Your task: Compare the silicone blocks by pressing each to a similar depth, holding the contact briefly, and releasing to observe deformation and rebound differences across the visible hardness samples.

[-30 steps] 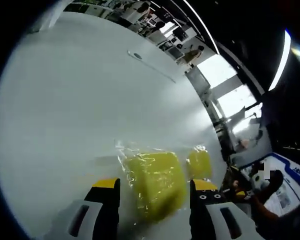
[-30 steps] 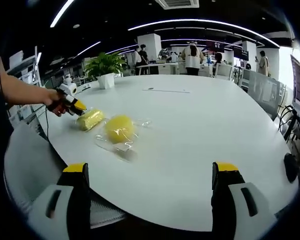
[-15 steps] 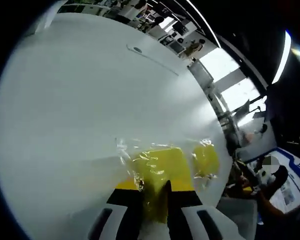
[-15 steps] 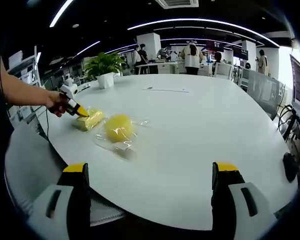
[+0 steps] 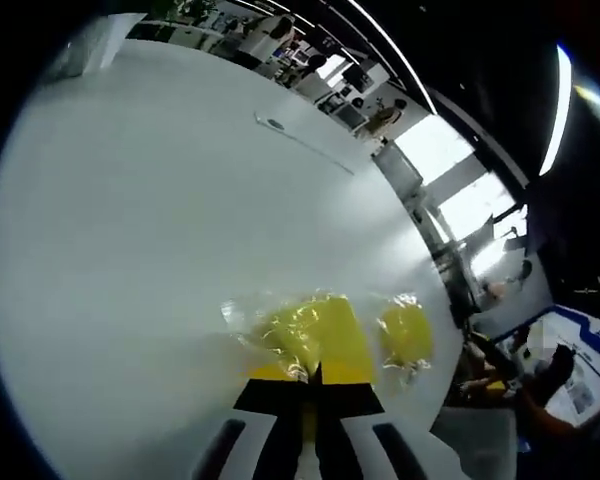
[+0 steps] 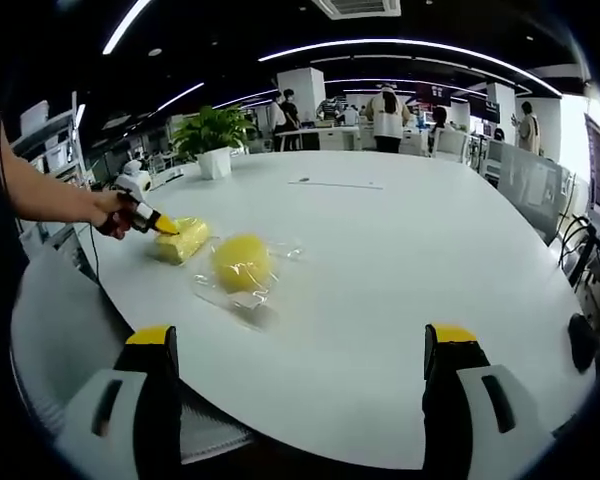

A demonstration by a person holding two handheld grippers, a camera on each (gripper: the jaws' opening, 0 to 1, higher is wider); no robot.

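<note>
- Right now the left gripper [image 5: 309, 378] has its jaws drawn together with almost no gap, their yellow tips pressed into the near edge of a yellow block [image 5: 315, 335] wrapped in clear plastic.
- From the right gripper view, that same gripper [image 6: 148, 219] is held by a person's hand [image 6: 108, 212] at the table's left edge, its tip touching the block [image 6: 183, 238].
- Just beside that block lies a rounder yellow block [image 5: 404, 333], also in a crinkled clear bag; the two are near each other but apart.
- Seen from the right gripper view, the rounder block [image 6: 241, 262] rests nearer the middle of the white table [image 6: 400, 260].
- Meanwhile the right gripper [image 6: 307, 385] stands with its jaws wide apart and nothing between them, well back from both blocks, at the table's near edge.
- Farther off, a potted plant [image 6: 212, 137] stands at the table's far left edge, and people stand in the office behind.
</note>
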